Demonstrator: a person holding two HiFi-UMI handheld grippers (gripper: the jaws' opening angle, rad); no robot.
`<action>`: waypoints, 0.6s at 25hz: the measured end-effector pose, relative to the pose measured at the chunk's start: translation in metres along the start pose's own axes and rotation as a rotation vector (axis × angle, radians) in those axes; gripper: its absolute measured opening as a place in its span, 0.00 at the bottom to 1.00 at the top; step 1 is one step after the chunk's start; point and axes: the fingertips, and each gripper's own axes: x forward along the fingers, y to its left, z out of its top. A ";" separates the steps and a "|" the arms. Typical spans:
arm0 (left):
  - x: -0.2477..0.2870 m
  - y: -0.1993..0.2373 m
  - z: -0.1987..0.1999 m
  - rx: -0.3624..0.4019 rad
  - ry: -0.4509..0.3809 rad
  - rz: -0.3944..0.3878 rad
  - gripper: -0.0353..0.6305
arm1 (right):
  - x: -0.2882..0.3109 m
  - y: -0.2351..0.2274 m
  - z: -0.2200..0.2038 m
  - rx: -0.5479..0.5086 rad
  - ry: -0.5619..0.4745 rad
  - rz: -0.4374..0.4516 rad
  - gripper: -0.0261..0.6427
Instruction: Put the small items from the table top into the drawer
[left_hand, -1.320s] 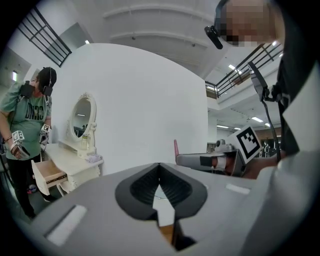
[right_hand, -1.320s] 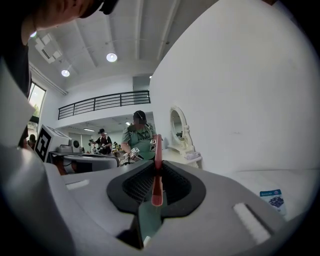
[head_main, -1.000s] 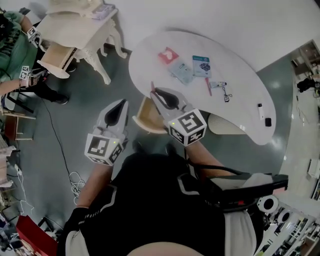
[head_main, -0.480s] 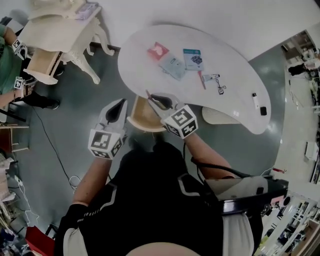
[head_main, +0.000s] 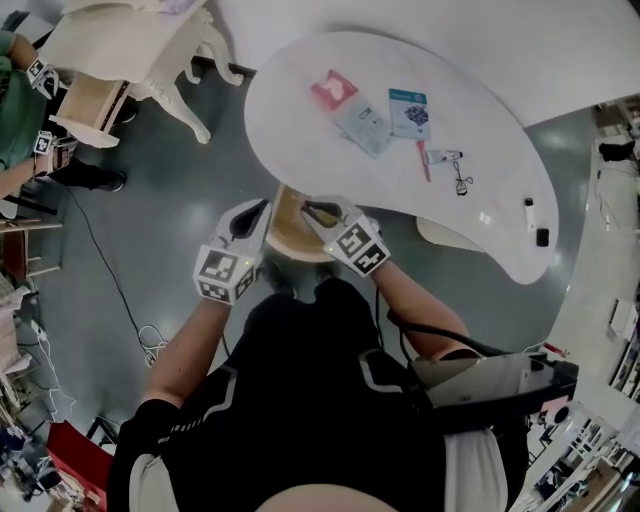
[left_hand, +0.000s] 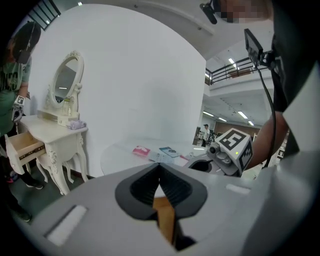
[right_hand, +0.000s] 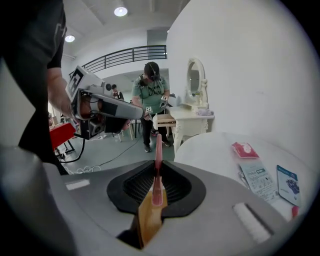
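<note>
Head view: over a grey floor, the white curved table (head_main: 300, 130) has its wooden drawer (head_main: 283, 232) open at its 7 o'clock edge, with both grippers above it. A red packet (head_main: 334, 90), a blue packet (head_main: 409, 110) and a pink pen (head_main: 423, 162) lie toward 12 to 2 o'clock, so most of the job is left.

Left gripper view: the left gripper (left_hand: 160, 172) is clenched on nothing.

Right gripper view: the right gripper (right_hand: 156, 186) clamps a thin pink stick (right_hand: 158, 147), not yet dropped.

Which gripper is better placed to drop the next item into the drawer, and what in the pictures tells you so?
Right. The right gripper is shut on a thin pink stick and hangs over the open wooden drawer. The left gripper, beside it, is shut with nothing between its jaws.
</note>
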 end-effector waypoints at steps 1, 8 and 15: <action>0.002 0.002 -0.009 0.000 0.017 0.001 0.05 | 0.006 0.004 -0.006 -0.020 0.012 0.013 0.11; 0.015 0.006 -0.063 -0.015 0.119 0.009 0.05 | 0.040 0.022 -0.062 -0.081 0.160 0.102 0.11; 0.028 0.009 -0.105 -0.001 0.205 0.025 0.05 | 0.070 0.029 -0.119 -0.099 0.280 0.132 0.11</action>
